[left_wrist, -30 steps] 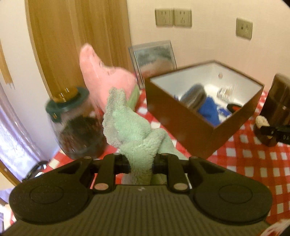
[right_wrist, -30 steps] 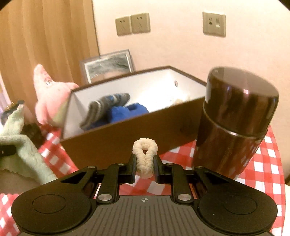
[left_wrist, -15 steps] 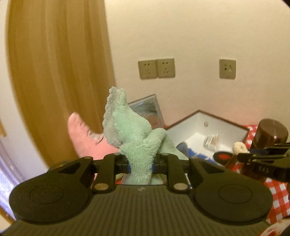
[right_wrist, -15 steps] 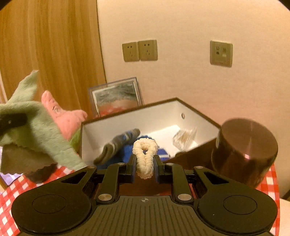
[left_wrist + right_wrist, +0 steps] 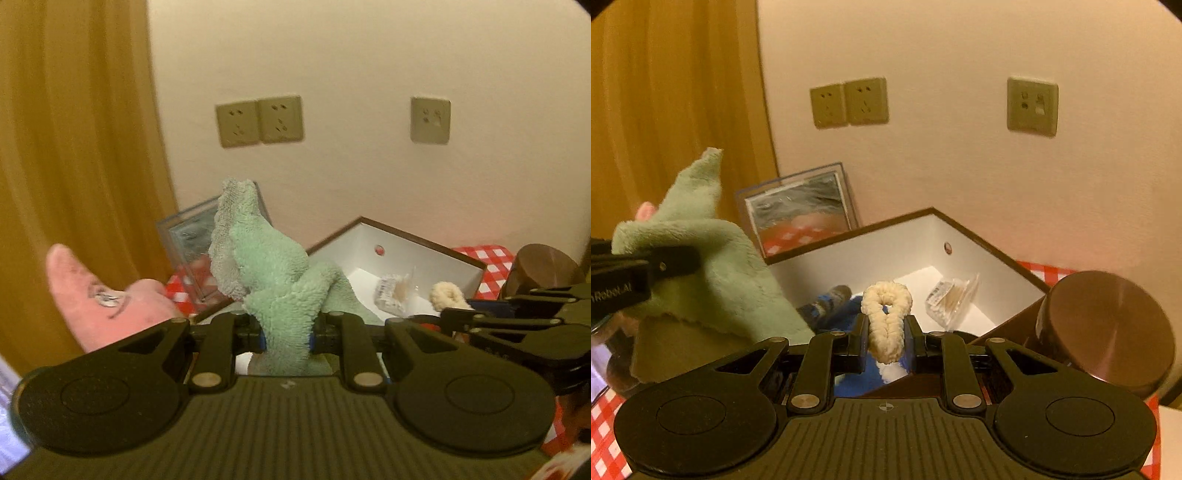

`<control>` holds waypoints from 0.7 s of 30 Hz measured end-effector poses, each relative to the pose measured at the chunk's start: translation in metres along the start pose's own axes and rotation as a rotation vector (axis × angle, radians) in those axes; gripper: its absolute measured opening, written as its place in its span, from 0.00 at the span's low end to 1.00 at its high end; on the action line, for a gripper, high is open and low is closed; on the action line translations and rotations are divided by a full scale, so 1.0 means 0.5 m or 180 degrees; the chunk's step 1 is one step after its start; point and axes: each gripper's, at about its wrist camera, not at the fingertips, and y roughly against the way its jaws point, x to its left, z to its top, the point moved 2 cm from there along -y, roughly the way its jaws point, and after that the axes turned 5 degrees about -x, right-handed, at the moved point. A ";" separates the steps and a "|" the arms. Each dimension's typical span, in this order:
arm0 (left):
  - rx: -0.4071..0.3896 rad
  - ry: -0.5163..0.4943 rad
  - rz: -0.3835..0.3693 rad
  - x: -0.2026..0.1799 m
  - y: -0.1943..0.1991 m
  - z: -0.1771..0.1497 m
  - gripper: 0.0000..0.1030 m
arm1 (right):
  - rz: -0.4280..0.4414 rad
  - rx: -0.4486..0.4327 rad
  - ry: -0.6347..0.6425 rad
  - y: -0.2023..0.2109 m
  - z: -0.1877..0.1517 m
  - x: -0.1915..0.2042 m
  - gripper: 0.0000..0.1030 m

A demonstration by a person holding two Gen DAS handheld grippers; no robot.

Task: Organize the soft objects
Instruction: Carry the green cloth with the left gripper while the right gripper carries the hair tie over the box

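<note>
My left gripper (image 5: 286, 338) is shut on a green fluffy cloth (image 5: 273, 273) and holds it in the air at the left edge of the brown box (image 5: 424, 243). The cloth also shows in the right wrist view (image 5: 701, 266). My right gripper (image 5: 886, 341) is shut on a cream scrunchie (image 5: 886, 314), raised above the near side of the box (image 5: 905, 236). The scrunchie also shows in the left wrist view (image 5: 447, 299). Inside the white-lined box lie a blue soft item (image 5: 842, 314) and a clear packet (image 5: 953, 299).
A pink plush toy (image 5: 99, 302) sits left of the box. A framed picture (image 5: 801, 210) leans on the wall behind. A brown cylindrical canister (image 5: 1108, 325) stands right of the box. The table has a red checked cloth (image 5: 487, 254).
Both grippers have risen with their loads and moved toward the box. I now look down into the box over its near rim.
</note>
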 end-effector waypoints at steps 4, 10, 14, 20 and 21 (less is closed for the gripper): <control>0.0080 -0.0063 -0.0177 -0.015 -0.053 0.003 0.17 | -0.0072 0.0090 -0.0062 -0.036 0.004 -0.015 0.19; 0.0169 -0.0161 -0.0330 -0.034 -0.126 0.012 0.17 | -0.0147 0.0165 -0.0114 -0.073 0.007 -0.029 0.19; 0.0211 -0.0176 -0.0415 -0.045 -0.165 0.017 0.17 | -0.0201 0.0192 -0.0154 -0.093 0.011 -0.039 0.19; 0.0259 -0.0194 -0.0473 -0.056 -0.209 0.020 0.18 | -0.0252 0.0199 -0.0215 -0.113 0.021 -0.049 0.19; 0.0264 -0.0197 -0.0481 -0.058 -0.216 0.020 0.19 | -0.0259 0.0197 -0.0224 -0.115 0.023 -0.049 0.19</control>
